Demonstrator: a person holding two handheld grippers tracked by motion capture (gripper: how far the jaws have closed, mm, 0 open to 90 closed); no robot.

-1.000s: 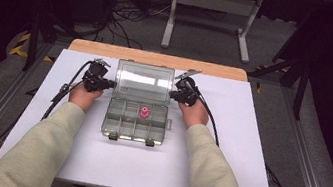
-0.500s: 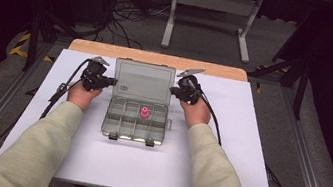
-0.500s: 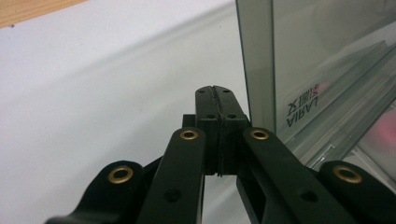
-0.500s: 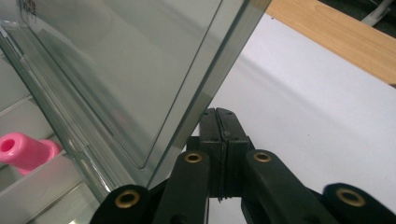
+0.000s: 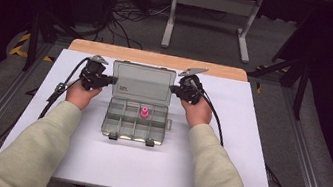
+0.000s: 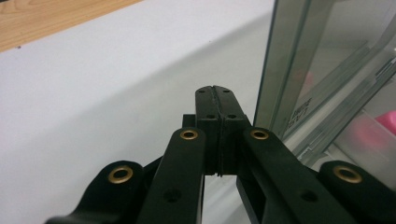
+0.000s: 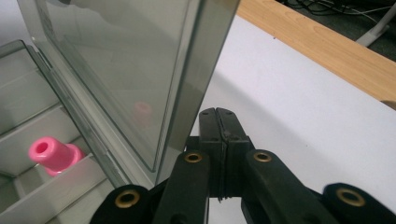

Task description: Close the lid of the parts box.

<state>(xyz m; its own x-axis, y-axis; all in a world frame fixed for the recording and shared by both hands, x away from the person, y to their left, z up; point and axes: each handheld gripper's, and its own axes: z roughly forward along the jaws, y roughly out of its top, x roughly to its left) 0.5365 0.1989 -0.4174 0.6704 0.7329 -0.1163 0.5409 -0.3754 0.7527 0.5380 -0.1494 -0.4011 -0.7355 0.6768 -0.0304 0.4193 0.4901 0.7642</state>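
A clear grey compartment box (image 5: 119,125) sits mid-table with its lid (image 5: 142,82) raised upright. A pink plastic piece (image 5: 143,112) stands in one of the middle compartments. My left gripper (image 5: 111,80) is shut and empty, its tip right beside the lid's left edge. My right gripper (image 5: 173,89) is also shut and empty, at the lid's right edge. In the left gripper view the closed jaws (image 6: 215,88) lie just beside the lid's edge (image 6: 280,70). In the right gripper view the closed jaws (image 7: 218,112) sit against the lid's edge (image 7: 201,70), with the pink piece (image 7: 51,154) beyond; contact is unclear.
The box rests on a white board (image 5: 246,151) over a wooden tabletop (image 5: 159,59). Cables (image 5: 55,93) trail from both grippers off the sides. A metal stand (image 5: 213,10) and dark floor lie beyond the far edge.
The right gripper has risen slightly beside the lid's right edge. The left gripper and the box look unchanged.
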